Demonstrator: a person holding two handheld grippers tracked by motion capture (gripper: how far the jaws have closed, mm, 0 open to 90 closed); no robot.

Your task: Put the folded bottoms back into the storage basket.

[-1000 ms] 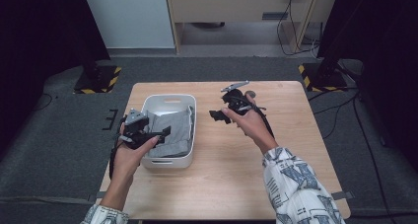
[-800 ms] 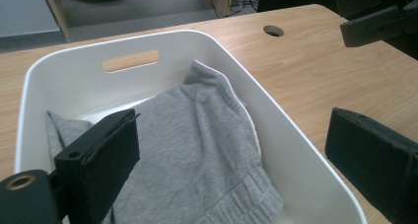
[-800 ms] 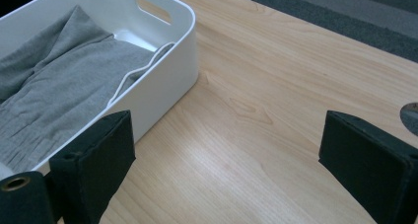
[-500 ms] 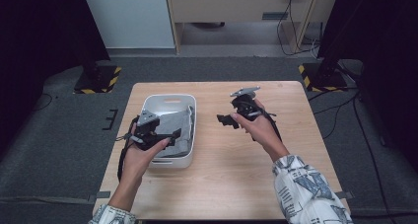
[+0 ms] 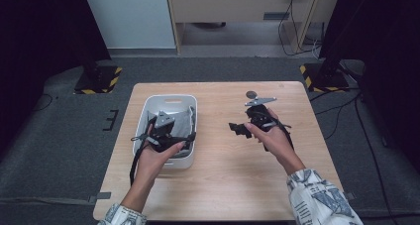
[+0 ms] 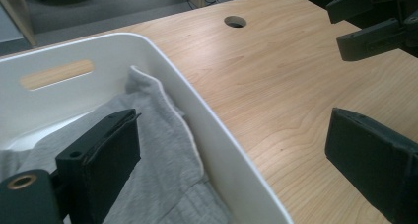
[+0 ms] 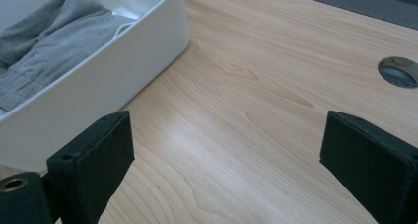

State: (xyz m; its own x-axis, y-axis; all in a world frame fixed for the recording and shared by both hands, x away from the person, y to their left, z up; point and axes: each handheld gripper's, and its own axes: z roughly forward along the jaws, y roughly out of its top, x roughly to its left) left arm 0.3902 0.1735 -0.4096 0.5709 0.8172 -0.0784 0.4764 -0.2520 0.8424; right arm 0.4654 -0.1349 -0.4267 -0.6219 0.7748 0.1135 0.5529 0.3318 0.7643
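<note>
The left gripper (image 5: 185, 141) hangs released astride the right wall of the white bin (image 5: 148, 111), which holds the grey cloth (image 6: 162, 150). The right gripper (image 5: 238, 129) hovers released above the counter (image 5: 228, 185).

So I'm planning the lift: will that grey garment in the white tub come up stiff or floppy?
Probably floppy: the grey garment lies crumpled in soft folds inside the white tub. Likely light, and its knit surface should grip rather than slip. The open left gripper may catch only one layer.
</note>
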